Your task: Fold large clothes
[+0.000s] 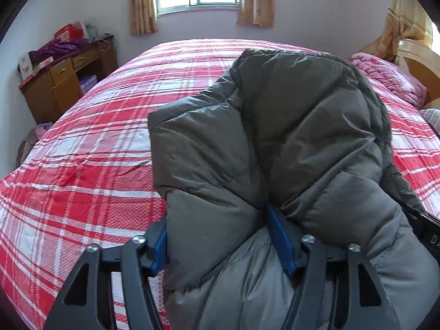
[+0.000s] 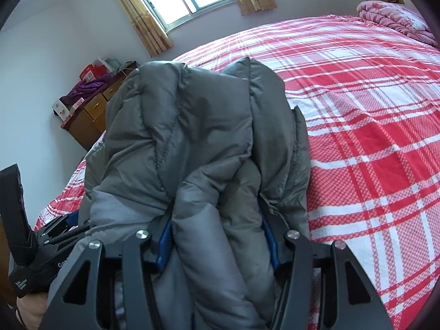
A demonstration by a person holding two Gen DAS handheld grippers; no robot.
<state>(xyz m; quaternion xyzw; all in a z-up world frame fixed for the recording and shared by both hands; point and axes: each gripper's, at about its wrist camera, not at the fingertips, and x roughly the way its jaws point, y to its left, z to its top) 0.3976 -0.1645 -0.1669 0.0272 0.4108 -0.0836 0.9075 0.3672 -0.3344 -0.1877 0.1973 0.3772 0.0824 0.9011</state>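
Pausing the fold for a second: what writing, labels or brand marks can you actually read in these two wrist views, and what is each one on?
"Data ... System": small white label on the black handle of the left gripper, seen in the right wrist view; middle word blurred.
"Ge...": white letters on that gripper's body, cut off by the right gripper.
"DA...": white letters on the black device at the left wrist view's edge, cut off.
Red and white boxes on the brown wooden desk: print too small.
Grey padded jacket: no text visible.

White letters "DA" stand on the left gripper's neighbour, the right gripper (image 1: 429,233). On the left gripper (image 2: 30,272), small white print and "Ge" are only partly readable.
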